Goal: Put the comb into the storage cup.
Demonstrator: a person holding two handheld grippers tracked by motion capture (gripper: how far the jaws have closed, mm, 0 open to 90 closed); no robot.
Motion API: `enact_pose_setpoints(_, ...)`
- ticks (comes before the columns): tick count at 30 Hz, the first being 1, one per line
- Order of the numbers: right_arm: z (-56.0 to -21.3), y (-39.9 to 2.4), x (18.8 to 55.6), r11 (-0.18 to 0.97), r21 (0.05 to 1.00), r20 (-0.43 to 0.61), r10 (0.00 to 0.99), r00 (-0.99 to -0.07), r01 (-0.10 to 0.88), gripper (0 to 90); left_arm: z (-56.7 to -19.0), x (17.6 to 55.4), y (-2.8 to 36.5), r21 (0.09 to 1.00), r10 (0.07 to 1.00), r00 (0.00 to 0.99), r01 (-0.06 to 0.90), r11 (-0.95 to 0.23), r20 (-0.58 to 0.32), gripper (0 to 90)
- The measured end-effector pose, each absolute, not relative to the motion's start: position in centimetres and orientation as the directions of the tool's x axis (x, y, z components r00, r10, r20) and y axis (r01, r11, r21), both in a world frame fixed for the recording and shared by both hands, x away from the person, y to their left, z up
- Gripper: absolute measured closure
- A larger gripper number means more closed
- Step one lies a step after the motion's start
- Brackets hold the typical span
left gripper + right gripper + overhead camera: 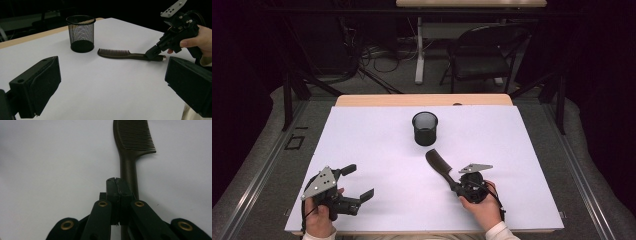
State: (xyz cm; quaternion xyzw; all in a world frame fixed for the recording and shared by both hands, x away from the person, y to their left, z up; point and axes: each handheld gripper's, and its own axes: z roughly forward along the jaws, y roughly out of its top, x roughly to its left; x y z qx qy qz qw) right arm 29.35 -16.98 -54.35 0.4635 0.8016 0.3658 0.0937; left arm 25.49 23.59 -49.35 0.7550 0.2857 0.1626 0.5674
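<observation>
A dark comb (439, 165) lies flat on the white sheet, teeth end toward the black mesh cup (425, 128). My right gripper (455, 186) is shut, jaw against jaw, with its tip over the comb's handle. In the right gripper view the closed jaws (116, 186) sit just left of the handle, which runs beneath them; the comb (132, 137) is not between the pads. The left gripper view shows that gripper (152, 53) resting its tip on the comb (117, 53) near the handle's end, with the cup (81, 33) behind. My left gripper (359, 181) stands open and holds nothing.
The white sheet (377, 150) covers a wooden table whose bare far edge (422, 100) shows behind the cup. A black chair (482, 55) and cables stand on the floor beyond the table.
</observation>
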Motion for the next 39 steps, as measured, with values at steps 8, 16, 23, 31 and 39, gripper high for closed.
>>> enact_pose_setpoints(8, -54.32, -17.46, 29.52, 0.294, 0.672, 0.190, 0.818, -0.543, 0.680, 90.0, -49.38, 25.49, 23.56, 0.949, 0.616, 0.783, 0.250, -0.192, -0.082, 0.3)
enact_pose_setpoints(16, -54.34, -17.79, 29.69, 0.289, 0.669, 0.189, 0.825, -0.533, 0.685, 90.0, -49.41, 25.51, 23.56, 0.949, 0.618, 0.782, 0.250, -0.192, -0.081, 0.4)
enact_pose_setpoints(23, -54.33, -17.96, 29.76, 0.283, 0.667, 0.191, 0.829, -0.526, 0.689, 90.0, -49.46, 25.59, 23.59, 0.949, 0.611, 0.787, 0.251, -0.191, -0.085, 0.4)
enact_pose_setpoints(31, -54.33, -17.94, 29.74, 0.283, 0.669, 0.193, 0.827, -0.528, 0.687, 90.0, -49.49, 25.61, 23.59, 0.949, 0.613, 0.786, 0.251, -0.191, -0.085, 0.3)
enact_pose_setpoints(39, -54.18, -17.93, 29.66, 0.278, 0.679, 0.196, 0.823, -0.533, 0.679, 87.4, -49.53, 25.66, 23.61, 0.949, 0.614, 0.784, 0.252, -0.190, -0.085, 0.3)
